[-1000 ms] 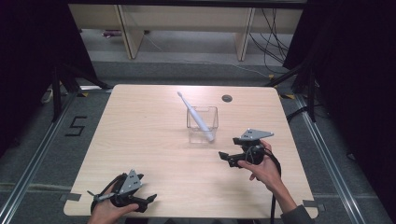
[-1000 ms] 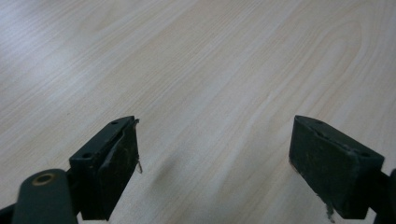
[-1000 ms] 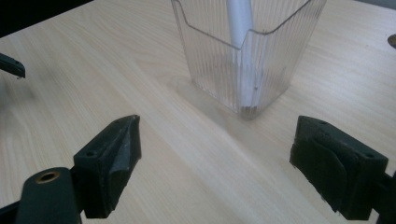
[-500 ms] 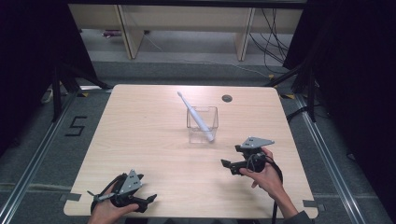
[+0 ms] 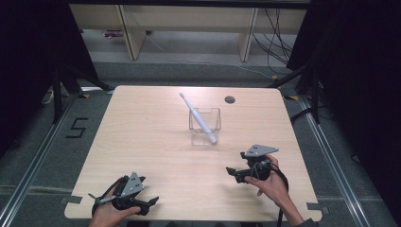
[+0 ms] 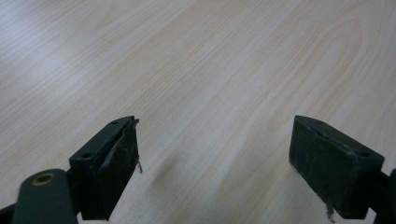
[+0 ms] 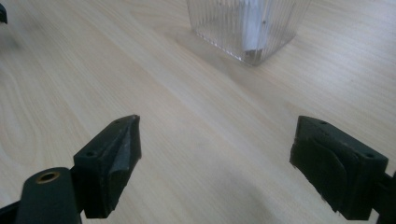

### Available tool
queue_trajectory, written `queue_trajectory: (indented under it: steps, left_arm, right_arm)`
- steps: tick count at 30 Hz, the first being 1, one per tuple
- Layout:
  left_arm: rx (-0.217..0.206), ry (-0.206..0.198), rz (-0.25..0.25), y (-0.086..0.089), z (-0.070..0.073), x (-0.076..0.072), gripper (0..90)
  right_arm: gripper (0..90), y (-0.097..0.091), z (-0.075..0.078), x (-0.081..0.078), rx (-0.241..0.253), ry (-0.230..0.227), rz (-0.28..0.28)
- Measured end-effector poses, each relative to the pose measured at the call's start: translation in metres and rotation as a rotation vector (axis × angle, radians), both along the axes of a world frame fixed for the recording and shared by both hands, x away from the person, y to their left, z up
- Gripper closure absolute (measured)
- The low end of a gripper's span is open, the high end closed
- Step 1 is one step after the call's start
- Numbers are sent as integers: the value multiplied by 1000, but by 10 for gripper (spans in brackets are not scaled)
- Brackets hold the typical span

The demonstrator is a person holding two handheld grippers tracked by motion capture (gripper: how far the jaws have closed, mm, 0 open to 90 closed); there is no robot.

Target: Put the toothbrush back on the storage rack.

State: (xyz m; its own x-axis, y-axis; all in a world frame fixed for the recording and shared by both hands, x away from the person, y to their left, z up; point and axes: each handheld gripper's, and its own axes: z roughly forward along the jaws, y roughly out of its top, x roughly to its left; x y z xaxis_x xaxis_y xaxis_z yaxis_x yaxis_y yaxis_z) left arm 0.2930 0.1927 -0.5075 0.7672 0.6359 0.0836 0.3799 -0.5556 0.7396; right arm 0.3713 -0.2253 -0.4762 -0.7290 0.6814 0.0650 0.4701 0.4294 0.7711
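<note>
A clear ribbed square cup point(image 5: 205, 126) stands in the middle of the wooden table point(image 5: 151, 137). A white toothbrush point(image 5: 197, 118) leans in it, its top tilted to the far left. My right gripper point(image 5: 234, 173) is open near the front right, jaws pointing left, a short way in front of the cup. In the right gripper view the gripper point(image 7: 217, 158) holds nothing and the cup point(image 7: 245, 28) stands ahead with the toothbrush's white end point(image 7: 251, 21) inside. My left gripper point(image 5: 151, 202) rests open at the front left edge. In the left gripper view the gripper point(image 6: 215, 163) has bare table point(image 6: 210, 70) between its jaws.
A small dark round hole point(image 5: 230, 100) sits in the tabletop at the far right. Wooden shelving point(image 5: 189, 28) and cables point(image 5: 274, 38) lie on the floor beyond the table. Black frame legs point(image 5: 59, 90) stand at the left.
My right gripper has drawn back from the cup toward the table's near edge. The left gripper, the cup and the toothbrush have not moved.
</note>
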Motion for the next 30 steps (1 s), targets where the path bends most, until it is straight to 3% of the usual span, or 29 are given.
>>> queue_trajectory:
  steps: [3, 4, 5, 6, 9, 11, 14, 18, 22, 30]
  left_arm:
    - [-1, -3, 2, 0, 0, 0, 153]
    - [0, -3, 2, 0, 0, 0, 153]
    - [0, -3, 2, 0, 0, 0, 153]
    - [13, -3, -5, 0, 1, 0, 153]
    - [0, -2, 2, 0, 0, 0, 153]
    - [-2, 7, -1, 0, 0, 0, 153]
    - [1, -2, 1, 0, 0, 0, 153]
    - [1, -3, 1, 0, 0, 0, 153]
    - [6, 4, -4, 0, 0, 0, 153]
    - [6, 2, -3, 0, 0, 0, 153]
  right_arm:
    - [166, -3, -2, -4, -14, -5, -6]
    - [166, -3, -2, -7, -5, 27, -30]
    - [166, -5, -4, -5, -17, -2, 0]
    - [166, -5, -4, -7, -18, -6, -16]
    - [166, -6, -5, -11, -18, 20, -21]
    - [166, -8, -6, -11, -36, 6, -5]
    - [166, -9, -8, -17, -37, 28, -22]
    - [166, -13, -9, -18, -44, 24, -6]
    - [173, -16, -12, -23, -102, 11, -19]
    - [182, -17, -14, -31, -126, 25, -23]
